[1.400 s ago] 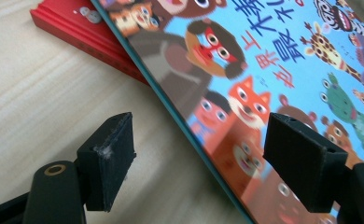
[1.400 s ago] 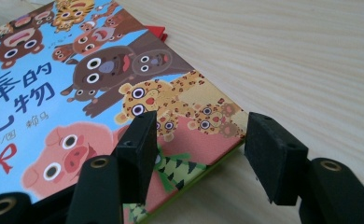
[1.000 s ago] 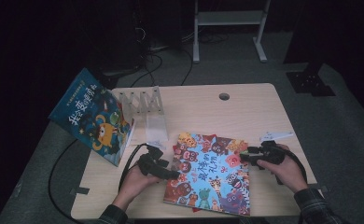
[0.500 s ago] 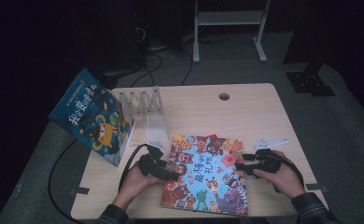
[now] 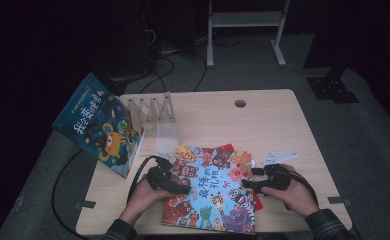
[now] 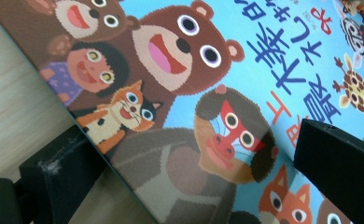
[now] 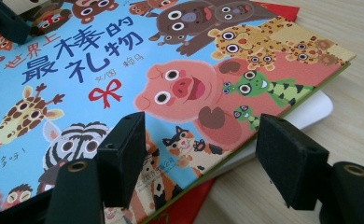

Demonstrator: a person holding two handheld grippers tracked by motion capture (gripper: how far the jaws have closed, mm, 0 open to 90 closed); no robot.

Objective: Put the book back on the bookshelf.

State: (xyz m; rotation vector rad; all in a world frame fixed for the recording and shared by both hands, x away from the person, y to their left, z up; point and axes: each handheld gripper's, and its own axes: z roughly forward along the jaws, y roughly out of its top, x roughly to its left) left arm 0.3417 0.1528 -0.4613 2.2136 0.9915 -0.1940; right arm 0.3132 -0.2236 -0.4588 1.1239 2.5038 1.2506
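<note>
A picture book [image 5: 210, 187] with cartoon animals on a blue cover lies flat near the table's front edge. My left gripper [image 5: 179, 186] is at its left edge. Seen from the left gripper [image 6: 194, 144], the book's [image 6: 245, 60] edge runs between the wide-apart jaws, which have just been opening and do not press on it. My right gripper [image 5: 250, 182] is at the book's right edge. Its jaws [image 7: 201, 130] have also just been opening, one over the cover [image 7: 124, 60], one out over the table. A red sheet [image 7: 185, 205] and a white piece [image 7: 311, 112] lie under the book.
A second picture book [image 5: 100, 125] leans off the table's left side. A white slotted rack [image 5: 155, 107] stands at the back left. A white card [image 5: 278, 158] lies by the right hand. A round hole [image 5: 240, 103] marks the wooden table [image 5: 263, 125].
The book has shifted left and toward the front edge, turning a little. My right gripper came with it, nearer and leftward. Both grippers' jaws stand wider than before.
</note>
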